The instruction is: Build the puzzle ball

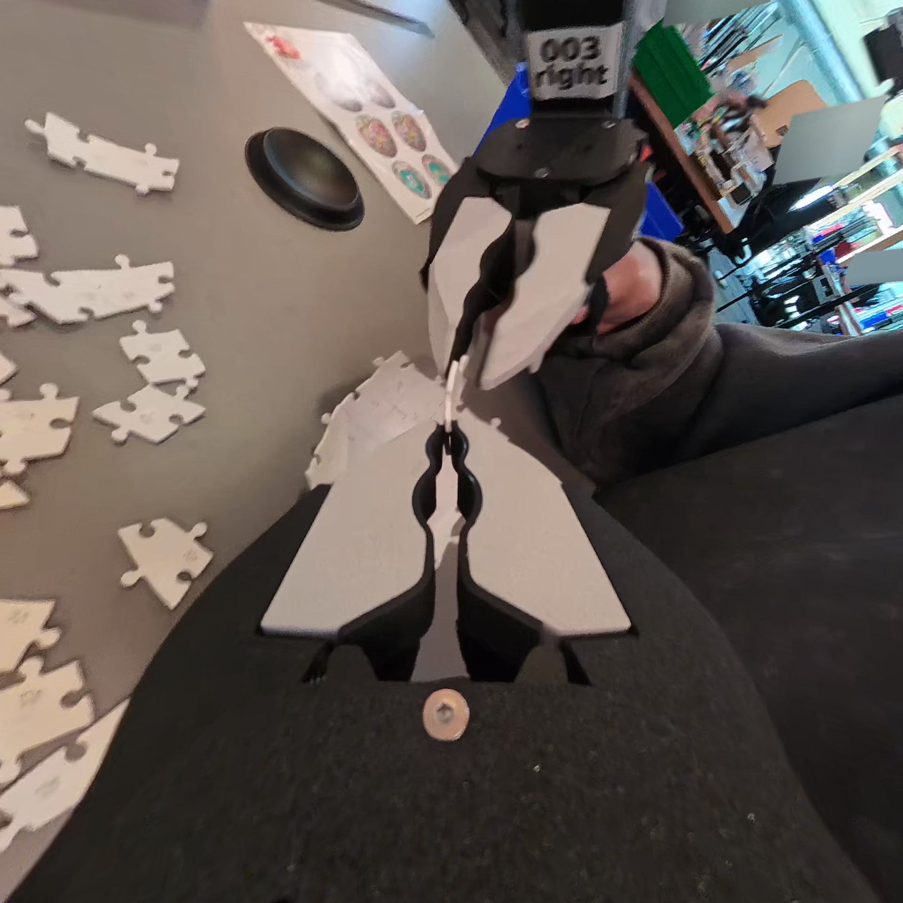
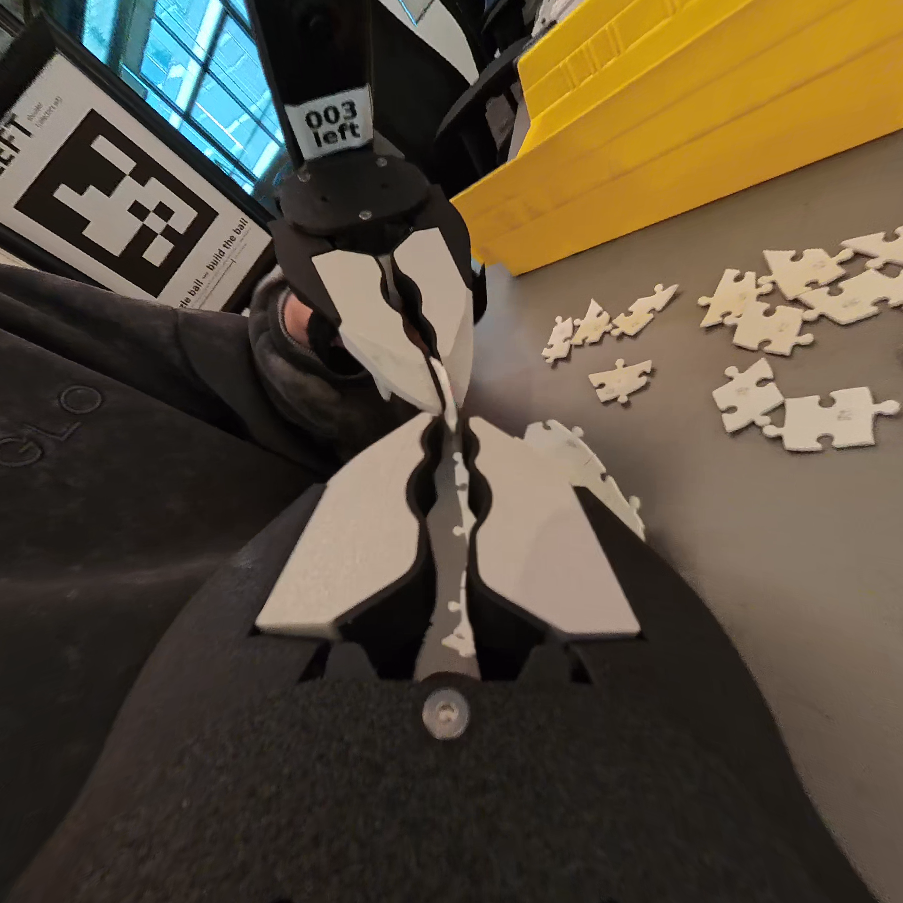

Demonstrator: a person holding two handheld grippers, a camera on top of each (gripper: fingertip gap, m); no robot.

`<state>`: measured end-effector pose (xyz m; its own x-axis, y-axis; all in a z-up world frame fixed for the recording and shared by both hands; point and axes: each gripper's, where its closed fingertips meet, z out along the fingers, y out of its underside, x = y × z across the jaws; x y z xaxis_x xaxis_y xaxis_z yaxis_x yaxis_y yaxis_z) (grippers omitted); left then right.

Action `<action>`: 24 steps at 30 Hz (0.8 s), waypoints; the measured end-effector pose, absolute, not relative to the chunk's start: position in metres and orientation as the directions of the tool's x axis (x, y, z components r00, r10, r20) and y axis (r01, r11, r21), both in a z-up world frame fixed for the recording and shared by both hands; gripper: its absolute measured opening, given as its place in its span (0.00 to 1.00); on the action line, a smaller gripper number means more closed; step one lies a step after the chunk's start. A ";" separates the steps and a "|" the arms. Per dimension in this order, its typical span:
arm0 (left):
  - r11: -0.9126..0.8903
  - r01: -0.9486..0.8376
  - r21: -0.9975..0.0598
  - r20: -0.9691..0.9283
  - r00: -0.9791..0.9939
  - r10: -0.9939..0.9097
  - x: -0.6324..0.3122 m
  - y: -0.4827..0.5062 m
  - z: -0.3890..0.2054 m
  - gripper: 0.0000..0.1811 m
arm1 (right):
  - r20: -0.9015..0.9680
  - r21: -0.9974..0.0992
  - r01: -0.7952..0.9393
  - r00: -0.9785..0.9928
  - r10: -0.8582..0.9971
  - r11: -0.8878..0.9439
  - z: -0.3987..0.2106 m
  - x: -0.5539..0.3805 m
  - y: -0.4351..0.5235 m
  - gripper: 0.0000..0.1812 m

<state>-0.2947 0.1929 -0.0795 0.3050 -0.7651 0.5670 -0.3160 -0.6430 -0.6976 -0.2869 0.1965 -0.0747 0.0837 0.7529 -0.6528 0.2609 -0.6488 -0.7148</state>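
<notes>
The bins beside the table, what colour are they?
Yellow bins, best seen in the right wrist view.

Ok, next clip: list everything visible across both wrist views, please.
loose puzzle pieces: many, white, scattered on the table
joined curved puzzle section: one, white, held edge-on between both tongs
table: one, grey
round cap: one, black, set in the table
instruction sheet: one, white with coloured circles, far table edge
bins: stacked, yellow, on the table
marker board: one, black-and-white, behind the person
left tongs: shut on the section
right tongs: shut on the section
</notes>
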 end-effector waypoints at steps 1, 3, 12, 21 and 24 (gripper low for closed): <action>-0.653 -0.332 -0.681 0.566 0.327 -0.757 -0.300 0.195 -0.084 0.01 | -0.641 -0.718 0.270 0.103 0.760 -0.642 -0.077 -0.284 0.197 0.09; -0.660 -0.368 -0.655 0.553 0.362 -0.751 -0.312 0.200 -0.090 0.01 | -0.589 -0.747 0.275 0.151 0.794 -0.606 -0.080 -0.268 0.197 0.10; -0.647 -0.571 -0.505 0.405 0.505 -0.762 -0.332 0.224 -0.111 0.01 | -0.549 -0.608 0.218 0.578 0.603 -0.763 -0.137 -0.206 0.180 0.17; -0.642 -0.625 -0.444 0.383 0.516 -0.766 -0.331 0.224 -0.112 0.01 | -0.568 -0.551 0.153 0.651 0.504 -0.820 -0.137 -0.217 0.137 0.23; -0.653 -0.604 -0.458 0.404 0.512 -0.758 -0.331 0.227 -0.111 0.01 | -0.486 -0.606 0.152 0.706 0.515 -0.781 -0.144 -0.230 0.132 0.28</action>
